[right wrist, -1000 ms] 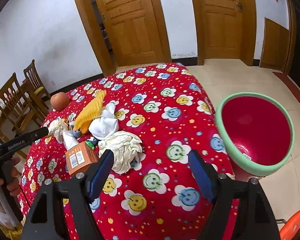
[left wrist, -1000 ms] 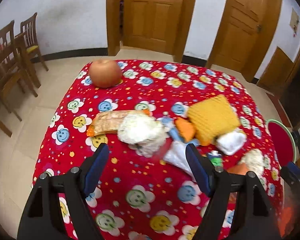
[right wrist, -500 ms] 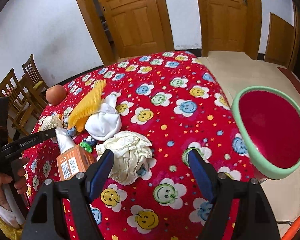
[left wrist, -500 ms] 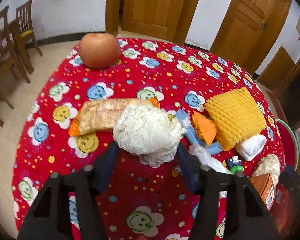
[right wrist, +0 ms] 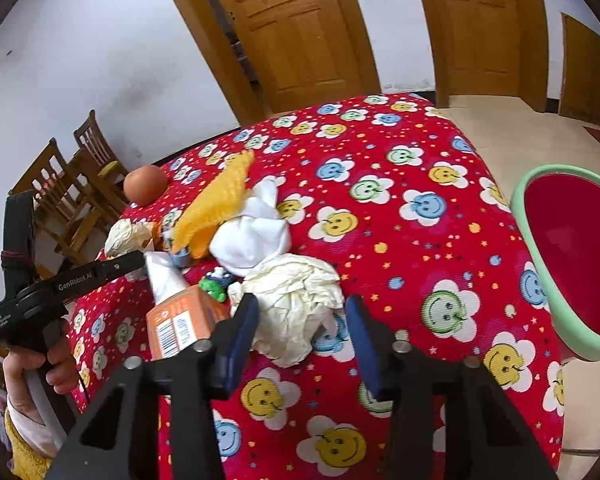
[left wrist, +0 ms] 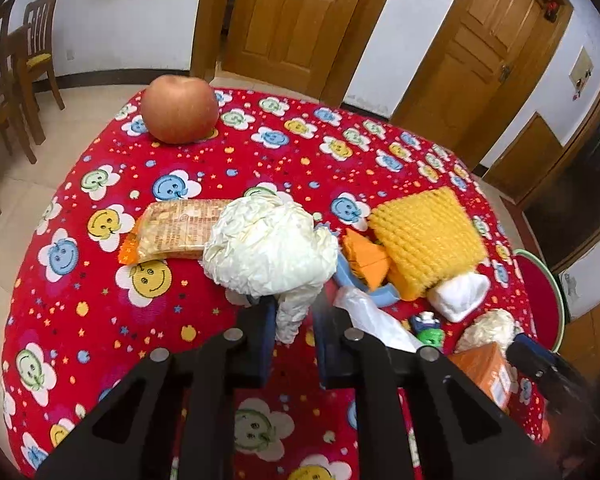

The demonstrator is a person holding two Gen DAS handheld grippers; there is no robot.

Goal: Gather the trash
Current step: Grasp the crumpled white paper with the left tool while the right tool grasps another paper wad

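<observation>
My left gripper [left wrist: 294, 322] is shut on the lower tail of a crumpled white paper ball [left wrist: 270, 250] on the red smiley tablecloth. The same ball shows small in the right wrist view [right wrist: 126, 234], beside the left gripper [right wrist: 134, 262]. My right gripper [right wrist: 300, 320] is open, its blue pads on either side of a second crumpled cream paper ball [right wrist: 296, 300]. The pads do not press it. The red bin with a green rim [right wrist: 572, 256] stands off the table's right edge.
On the table lie an apple [left wrist: 180, 110], a snack packet [left wrist: 176, 230], a yellow knitted cloth [left wrist: 428, 240], a white cloth [right wrist: 256, 236], an orange carton [right wrist: 184, 326], a clear plastic bag [left wrist: 374, 316] and a small green toy [right wrist: 214, 284]. Wooden chairs [right wrist: 72, 184] stand to the left.
My left gripper moved forward to the white paper ball and closed on its lower tail. My right gripper moved forward and narrowed around the cream paper ball.
</observation>
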